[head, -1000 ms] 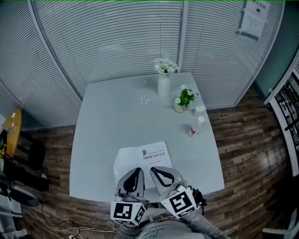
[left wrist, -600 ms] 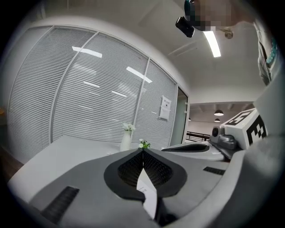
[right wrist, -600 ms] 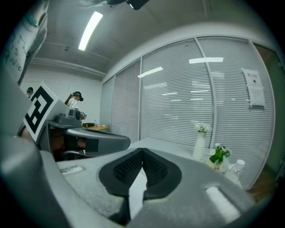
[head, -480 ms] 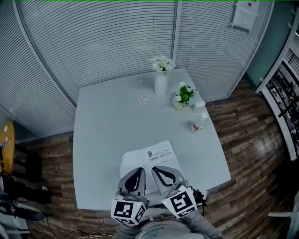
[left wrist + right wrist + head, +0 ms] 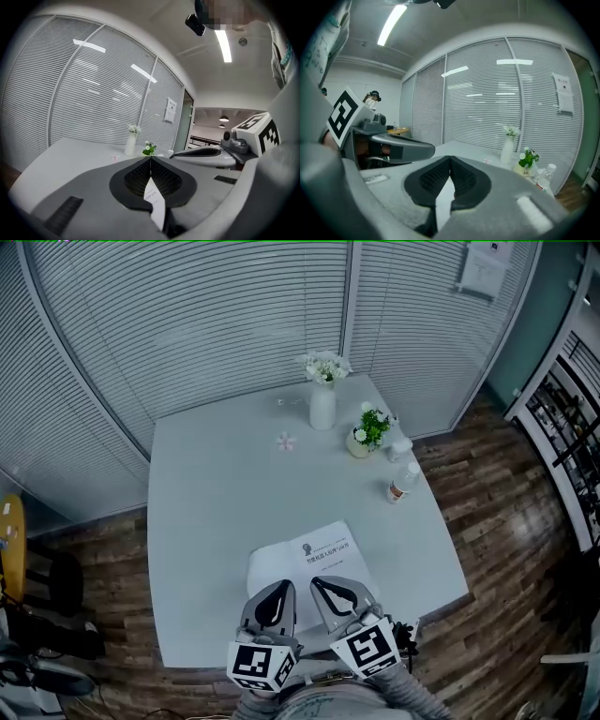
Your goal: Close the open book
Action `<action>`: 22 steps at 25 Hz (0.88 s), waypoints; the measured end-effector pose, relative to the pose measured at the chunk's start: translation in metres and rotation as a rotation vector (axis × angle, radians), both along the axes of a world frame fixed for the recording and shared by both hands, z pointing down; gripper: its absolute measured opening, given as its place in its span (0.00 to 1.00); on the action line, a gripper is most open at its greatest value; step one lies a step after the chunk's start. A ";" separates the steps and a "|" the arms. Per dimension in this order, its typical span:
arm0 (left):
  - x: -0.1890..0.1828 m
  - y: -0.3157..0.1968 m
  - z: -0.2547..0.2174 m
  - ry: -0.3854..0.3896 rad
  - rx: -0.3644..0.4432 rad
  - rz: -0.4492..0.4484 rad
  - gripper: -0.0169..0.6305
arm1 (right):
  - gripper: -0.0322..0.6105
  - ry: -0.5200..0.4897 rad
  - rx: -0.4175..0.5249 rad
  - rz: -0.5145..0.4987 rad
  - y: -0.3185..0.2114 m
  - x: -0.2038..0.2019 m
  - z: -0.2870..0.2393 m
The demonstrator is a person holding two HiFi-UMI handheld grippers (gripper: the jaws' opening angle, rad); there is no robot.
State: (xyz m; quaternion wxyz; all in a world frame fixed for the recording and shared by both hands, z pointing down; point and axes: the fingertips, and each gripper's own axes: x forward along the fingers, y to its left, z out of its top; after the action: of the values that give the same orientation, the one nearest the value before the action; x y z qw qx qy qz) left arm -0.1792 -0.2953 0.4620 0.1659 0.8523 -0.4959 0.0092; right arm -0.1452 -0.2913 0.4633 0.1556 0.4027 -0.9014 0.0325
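The book (image 5: 323, 554) lies open near the table's front edge, a blank white page on the left and a printed page on the right. My left gripper (image 5: 282, 585) and right gripper (image 5: 318, 581) hover side by side over its near edge, both shut with nothing in them. In the left gripper view the jaws meet at the tip of the left gripper (image 5: 150, 158), and a strip of the book (image 5: 155, 199) shows below them. In the right gripper view the right gripper (image 5: 450, 159) is shut the same way above the white page (image 5: 443, 199).
On the pale table (image 5: 216, 484), at the back right, stand a white vase of flowers (image 5: 323, 401), a small potted plant (image 5: 367, 438) and a water bottle (image 5: 403, 482). A small pink flower (image 5: 286, 441) lies mid-table. Slatted blinds ring the far side, wooden floor around.
The head view has swung, so table and book sit a little more to the right. Both grippers have edged slightly forward over the book's near edge, still shut side by side.
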 end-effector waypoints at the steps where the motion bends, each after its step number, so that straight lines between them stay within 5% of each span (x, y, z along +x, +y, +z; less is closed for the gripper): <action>1: -0.001 0.000 0.001 0.001 -0.003 0.000 0.02 | 0.05 0.004 -0.001 0.000 0.000 -0.001 0.000; 12: -0.020 0.007 0.028 0.005 -0.052 -0.031 0.03 | 0.05 0.013 -0.019 -0.012 0.007 -0.013 0.006; 22: -0.034 0.015 0.083 0.025 -0.208 -0.017 0.14 | 0.05 0.031 -0.056 -0.001 0.009 -0.020 0.020</action>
State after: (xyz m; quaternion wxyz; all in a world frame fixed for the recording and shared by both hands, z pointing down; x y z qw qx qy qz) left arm -0.2127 -0.2805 0.5448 0.2598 0.8264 -0.4973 0.0484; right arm -0.1653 -0.2823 0.4829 0.1808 0.3982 -0.8978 0.0512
